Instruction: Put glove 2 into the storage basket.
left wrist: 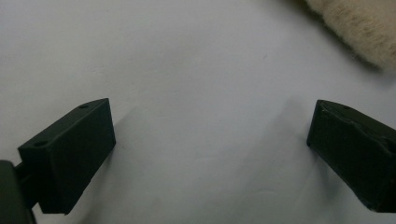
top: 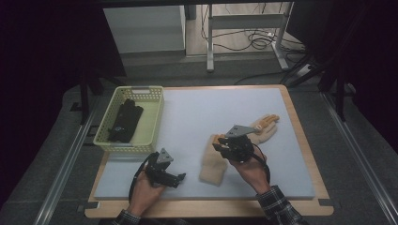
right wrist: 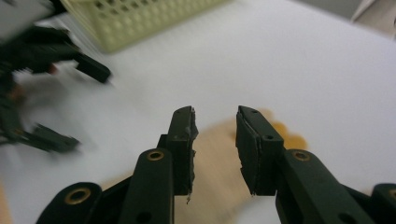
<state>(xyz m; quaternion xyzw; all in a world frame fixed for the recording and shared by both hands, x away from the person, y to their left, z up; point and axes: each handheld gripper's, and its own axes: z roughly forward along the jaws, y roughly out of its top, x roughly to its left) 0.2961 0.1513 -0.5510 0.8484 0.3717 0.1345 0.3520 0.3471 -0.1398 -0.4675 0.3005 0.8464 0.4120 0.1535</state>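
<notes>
Gloves (top: 213, 159) are what I'm working on: two tan ones lie on the white mat (top: 197, 122), one right under my right gripper (top: 219, 146), the other (top: 264, 126) just beyond it, up and to its right. My right gripper (right wrist: 214, 140) hangs above the near glove with its jaws a little apart and nothing pinched between them; the tan fabric shows through the gap below. My left gripper (left wrist: 210, 140) rests wide open over bare mat, a glove's fuzzy edge (left wrist: 359, 28) ahead and to its right. To pick well, I'd come straight down and pinch near the cuff. The near glove's long axis runs from cuff, nearest my wrist, away toward the far glove; its orange-tipped fingers (right wrist: 287, 137) point ahead of the jaws. The yellow basket (top: 152, 122), with dark gloves (top: 124, 121) inside, sits beyond my left gripper.
</notes>
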